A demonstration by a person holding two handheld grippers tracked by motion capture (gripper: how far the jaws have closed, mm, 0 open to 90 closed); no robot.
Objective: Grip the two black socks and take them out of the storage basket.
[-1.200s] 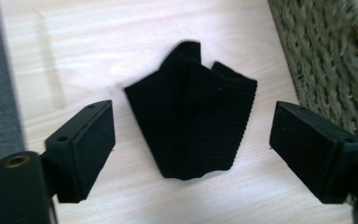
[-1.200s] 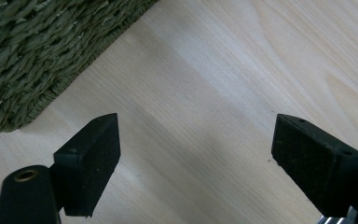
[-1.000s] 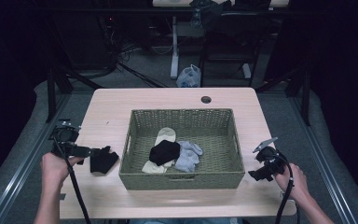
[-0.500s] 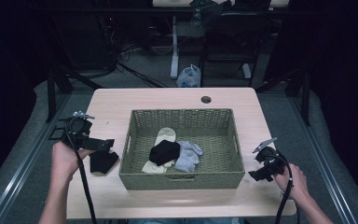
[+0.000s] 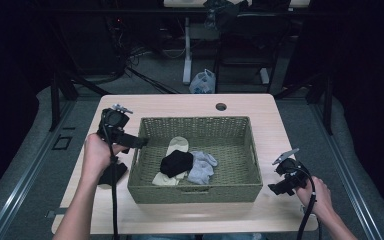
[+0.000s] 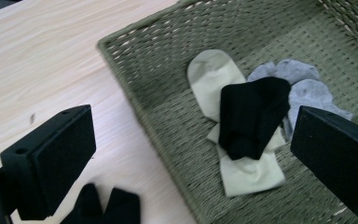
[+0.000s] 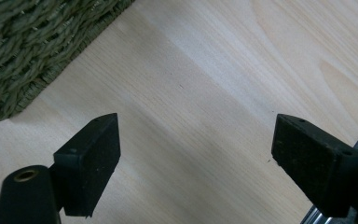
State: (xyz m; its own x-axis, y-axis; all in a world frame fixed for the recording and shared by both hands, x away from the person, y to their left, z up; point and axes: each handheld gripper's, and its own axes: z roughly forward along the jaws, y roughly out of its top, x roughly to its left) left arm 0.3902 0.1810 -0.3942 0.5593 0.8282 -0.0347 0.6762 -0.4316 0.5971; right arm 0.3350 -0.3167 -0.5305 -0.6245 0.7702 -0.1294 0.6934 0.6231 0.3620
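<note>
A green woven basket stands mid-table. Inside it lie a black sock, a cream sock under it, and a grey sock. My left gripper is open, raised over the basket's left rim, nothing between its jaws. On the table left of the basket lies another black sock, partly hidden by the hand. My right gripper is open, low over bare table to the right of the basket.
The wooden table has a round cable hole at the back. A white plastic bag and chair and desk legs stand on the floor beyond. The table's right edge runs close to my right gripper.
My left gripper rose from beside the black sock on the table and moved right and forward, over the basket's left rim. The right gripper stayed put.
</note>
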